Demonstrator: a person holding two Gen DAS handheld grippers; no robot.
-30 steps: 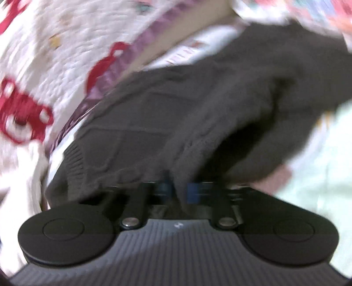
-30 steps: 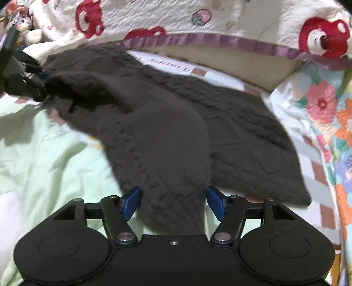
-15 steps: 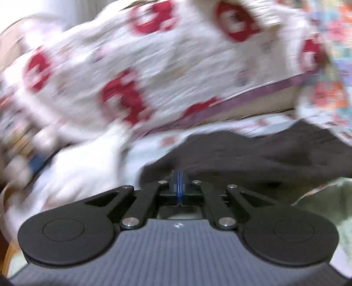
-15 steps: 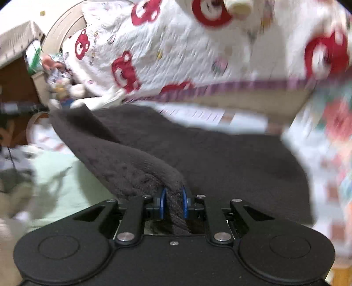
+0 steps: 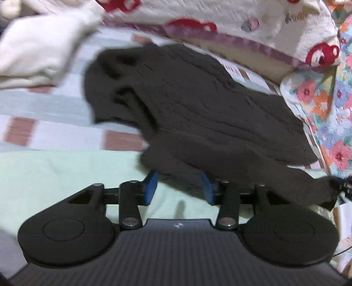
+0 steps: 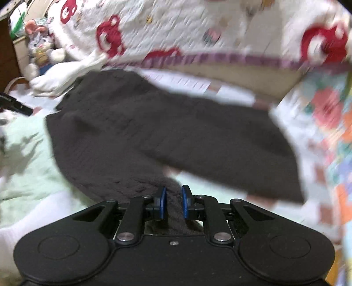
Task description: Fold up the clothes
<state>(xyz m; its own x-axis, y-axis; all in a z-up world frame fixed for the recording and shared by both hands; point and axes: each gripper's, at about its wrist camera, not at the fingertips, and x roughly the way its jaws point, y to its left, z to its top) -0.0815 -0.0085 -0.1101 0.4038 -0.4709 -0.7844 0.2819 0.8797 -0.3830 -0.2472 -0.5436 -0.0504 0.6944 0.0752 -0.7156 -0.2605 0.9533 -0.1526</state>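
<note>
Left wrist view showed a bed with a dark brown knit sweater [image 5: 198,105] as the landmark. Left of the sweater, a white cloth bundle [image 5: 37,52] lay on the striped sheet [image 5: 44,123]. Nearer than the sweater, a pale green blanket [image 5: 66,171] covered the bed. The left gripper [image 5: 179,187] stood just at the sweater's near edge, its blue pads wide apart with nothing clamped between them; the hem draped over the right pad. Beyond the sweater ran a white quilt with red bear prints [image 5: 242,19], edged in purple. Right of the sweater lay a floral cover [image 5: 330,114]. At the far right edge, one end of the sweater stretched toward a dark object too small to make out.

From the right wrist view, a stuffed toy [image 6: 41,52] sat far left of the sweater [image 6: 165,132], beside a white cloth [image 6: 63,81]. The green blanket [image 6: 26,165] lay left of the sweater. The right gripper [image 6: 173,204] had its blue pads drawn close together, pinching a bunched fold of the sweater at its near edge. The bear quilt [image 6: 176,28] rose behind the sweater, and the blurred floral cover [image 6: 325,114] lay to its right.
</note>
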